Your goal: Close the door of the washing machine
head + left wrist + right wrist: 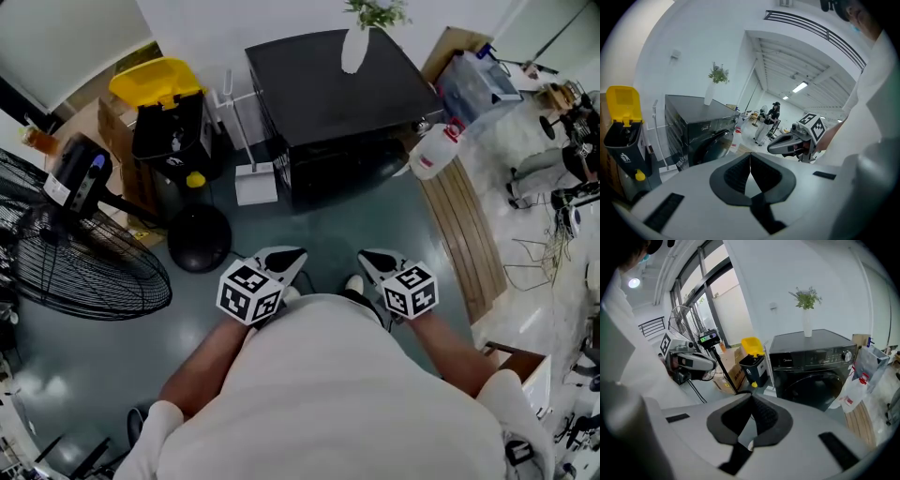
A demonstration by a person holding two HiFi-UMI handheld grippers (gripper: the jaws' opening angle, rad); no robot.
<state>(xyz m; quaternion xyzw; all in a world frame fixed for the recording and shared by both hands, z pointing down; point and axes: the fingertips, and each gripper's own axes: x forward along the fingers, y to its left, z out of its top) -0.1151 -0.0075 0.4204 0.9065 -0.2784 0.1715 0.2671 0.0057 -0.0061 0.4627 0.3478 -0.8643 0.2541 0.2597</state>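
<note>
Head view: the washing machine (328, 103) stands at the floor's far edge against the wall, well apart from the left gripper (286, 258) and the right gripper (375, 261). Left gripper view: jaws together, nothing between them. Right gripper view: jaws together, empty; the machine's door (825, 390) sits flush.

washing machine (815, 380): small pale brand word at left of control panel, seemingly "midea"; black bin (753, 365): white pictogram label, wording too small to read; cardboard box (733, 377): yellow sticker, print illegible
</note>
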